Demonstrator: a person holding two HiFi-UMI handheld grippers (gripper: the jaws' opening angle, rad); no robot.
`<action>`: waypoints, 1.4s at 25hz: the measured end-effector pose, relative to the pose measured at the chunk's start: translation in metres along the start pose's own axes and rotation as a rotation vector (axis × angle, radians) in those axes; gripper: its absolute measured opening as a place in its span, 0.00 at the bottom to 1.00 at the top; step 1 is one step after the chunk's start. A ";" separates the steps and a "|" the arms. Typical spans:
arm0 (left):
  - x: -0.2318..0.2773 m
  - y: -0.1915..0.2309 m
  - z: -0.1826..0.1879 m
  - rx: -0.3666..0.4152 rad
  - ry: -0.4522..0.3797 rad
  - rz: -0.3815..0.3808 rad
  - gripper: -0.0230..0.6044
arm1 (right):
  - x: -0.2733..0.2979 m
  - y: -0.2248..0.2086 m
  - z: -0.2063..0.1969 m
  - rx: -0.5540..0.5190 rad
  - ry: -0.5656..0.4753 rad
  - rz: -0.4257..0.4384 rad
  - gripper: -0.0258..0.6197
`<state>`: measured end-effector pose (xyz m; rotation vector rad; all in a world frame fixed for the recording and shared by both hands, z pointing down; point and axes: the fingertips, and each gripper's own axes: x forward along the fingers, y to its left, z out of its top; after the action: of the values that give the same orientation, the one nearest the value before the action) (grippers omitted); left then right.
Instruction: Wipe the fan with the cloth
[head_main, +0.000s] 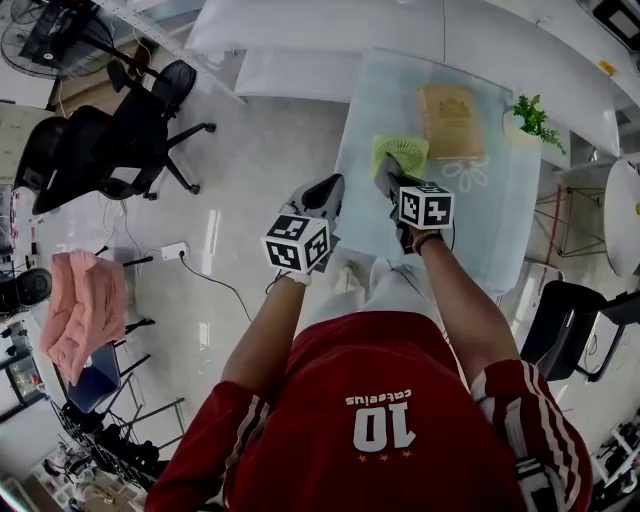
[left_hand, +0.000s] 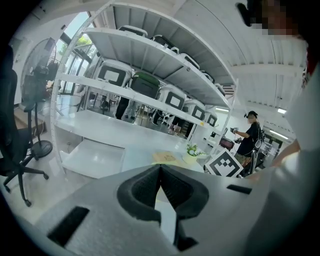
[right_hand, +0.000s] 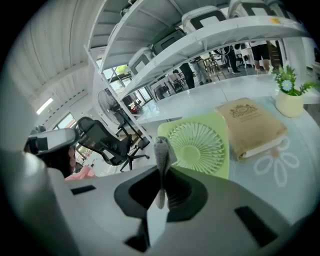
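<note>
Currently a grey cloth (right_hand: 161, 150) is pinched between the closed jaws of the right gripper (right_hand: 162, 172), with a narrow fold of it standing up past the tips. That gripper (head_main: 388, 175) is held over the near part of the glass-topped table (head_main: 500, 240), its tips just short of the near edge of the green fan (head_main: 400, 152). The fan (right_hand: 196, 147) is laid flat on the table with its round grille facing up. Whether the cloth touches it cannot be told. Just beside the fan, to its right, a tan book (head_main: 450, 120) is laid flat, and a small potted plant (head_main: 530, 115) is set further right, near the table's far corner.

The left gripper (head_main: 322, 192) is held off the table's left edge, over the floor and apart from the fan. The jaws of this gripper (left_hand: 160, 169) are pressed together, with nothing caught between them.

Well off to the left, a pink towel (head_main: 85, 310) is seen hanging, and black office chairs (head_main: 110, 140) are stood on the floor beyond it
</note>
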<state>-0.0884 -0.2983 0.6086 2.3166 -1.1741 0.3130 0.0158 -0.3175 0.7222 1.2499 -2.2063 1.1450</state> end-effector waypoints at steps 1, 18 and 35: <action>0.000 0.001 0.000 0.001 0.001 0.004 0.03 | 0.003 0.001 0.000 -0.006 0.005 0.002 0.07; 0.006 0.008 0.003 0.012 0.007 0.004 0.03 | 0.024 -0.015 0.003 -0.034 0.006 -0.046 0.07; 0.020 -0.026 -0.003 0.065 0.032 -0.095 0.03 | -0.019 -0.069 -0.007 0.003 -0.038 -0.170 0.07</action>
<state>-0.0553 -0.2971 0.6105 2.4054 -1.0495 0.3575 0.0829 -0.3205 0.7472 1.4409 -2.0791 1.0666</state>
